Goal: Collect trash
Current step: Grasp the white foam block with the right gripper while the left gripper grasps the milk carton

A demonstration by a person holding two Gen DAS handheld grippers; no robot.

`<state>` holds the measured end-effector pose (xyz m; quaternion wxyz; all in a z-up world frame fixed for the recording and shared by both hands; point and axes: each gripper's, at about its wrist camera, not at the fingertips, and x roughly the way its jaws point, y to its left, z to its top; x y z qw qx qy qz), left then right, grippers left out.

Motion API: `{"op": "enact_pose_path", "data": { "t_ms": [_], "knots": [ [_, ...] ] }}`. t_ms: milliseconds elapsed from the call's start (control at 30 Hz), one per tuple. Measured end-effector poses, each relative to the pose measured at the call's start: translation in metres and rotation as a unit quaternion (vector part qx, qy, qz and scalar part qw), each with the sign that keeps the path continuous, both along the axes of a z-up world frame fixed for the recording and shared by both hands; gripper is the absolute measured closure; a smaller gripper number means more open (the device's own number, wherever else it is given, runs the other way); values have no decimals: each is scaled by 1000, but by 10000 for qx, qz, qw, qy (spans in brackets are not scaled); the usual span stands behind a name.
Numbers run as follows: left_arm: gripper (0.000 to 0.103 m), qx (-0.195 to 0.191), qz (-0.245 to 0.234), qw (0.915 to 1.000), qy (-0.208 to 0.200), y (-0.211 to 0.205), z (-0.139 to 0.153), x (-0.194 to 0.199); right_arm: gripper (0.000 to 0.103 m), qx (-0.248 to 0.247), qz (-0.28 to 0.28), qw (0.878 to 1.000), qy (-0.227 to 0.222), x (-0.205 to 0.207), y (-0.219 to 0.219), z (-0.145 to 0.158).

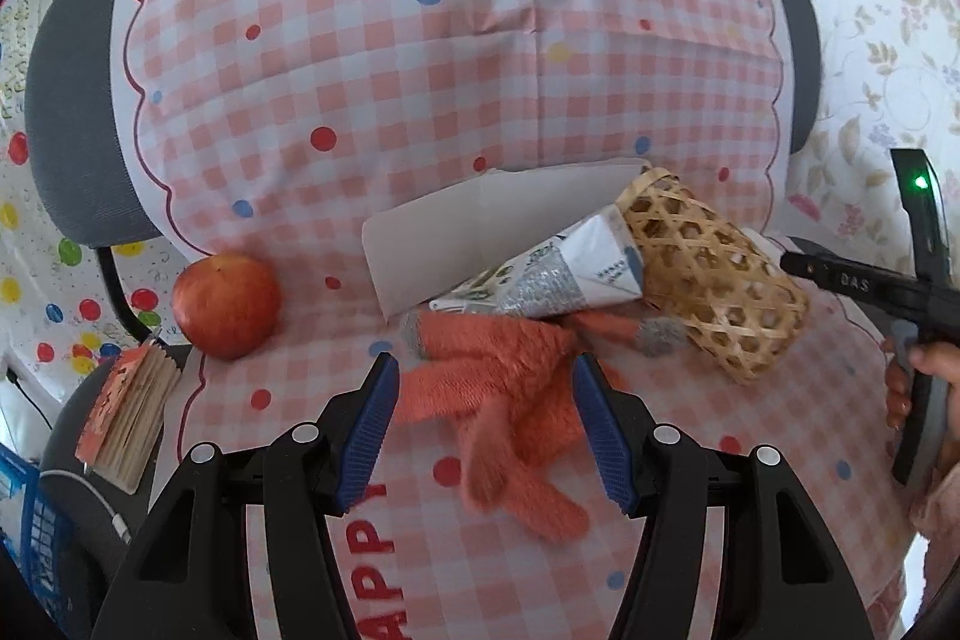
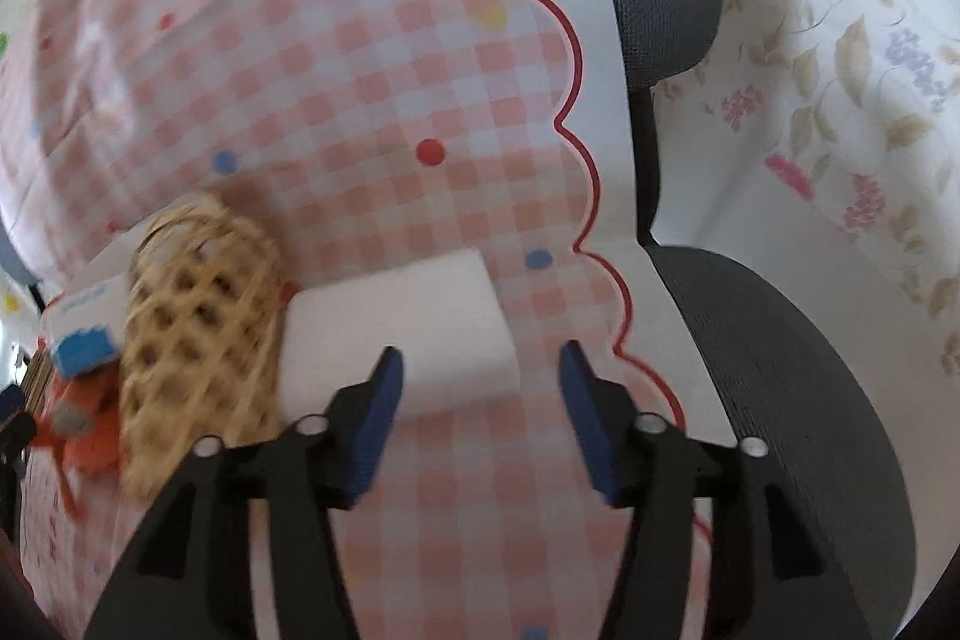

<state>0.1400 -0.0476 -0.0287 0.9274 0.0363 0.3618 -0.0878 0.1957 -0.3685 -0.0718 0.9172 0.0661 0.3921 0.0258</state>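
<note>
While the folded newspaper point(image 1: 564, 262) lay at the centre of the left view, its tip tucked into the mouth of the tipped-over wicker basket point(image 1: 708, 274), a grey paper sheet point(image 1: 474, 226) sat just behind it, touching. Below them sprawled the orange gloves point(image 1: 504, 388), right between my left claw point(image 1: 486, 436), whose blue pads stood apart, gripping nothing. An apple point(image 1: 228, 304) rested at left on the checked cloth point(image 1: 420, 58). In the blurred right view, my right claw point(image 2: 480, 430) gaped wide too, above a white block point(image 2: 402, 334) beside the basket.
</note>
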Motion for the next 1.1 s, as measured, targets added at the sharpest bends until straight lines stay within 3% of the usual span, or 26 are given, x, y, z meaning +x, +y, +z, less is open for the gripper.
{"op": "enact_pose_path", "data": {
  "t_ms": [167, 233, 267, 433, 533, 700, 833, 1100],
  "knots": [
    [42, 8, -24, 10000, 93, -1, -6, 5, 46, 541, 29, 9982, 260, 29, -11, -13],
    [42, 3, -29, 10000, 95, -1, -6, 4, 63, 747, 53, 9968, 290, 28, -15, -12],
    [42, -25, -45, 9999, 88, -1, -6, 3, 64, 802, 86, 9963, 291, 25, -15, -11],
    [42, -109, -111, 9999, 51, 1, -3, -10, 83, 669, 234, 9972, 222, -23, -9, 1],
    [42, -142, -150, 9998, 49, 3, -2, -23, 87, 414, -17, 9991, -2, -65, -10, 13],
    [42, -193, -145, 9997, 64, 9, -5, -40, 88, 57, -475, 9977, -485, -140, -9, 36],
    [42, -268, -33, 9996, 127, 18, -11, -45, 88, 107, -415, 9973, -604, -183, 2, 40],
    [43, -316, -102, 9994, 33, 11, -1, -32, 88, 61, -96, 9966, -814, -207, 34, 53]
  ]
}}
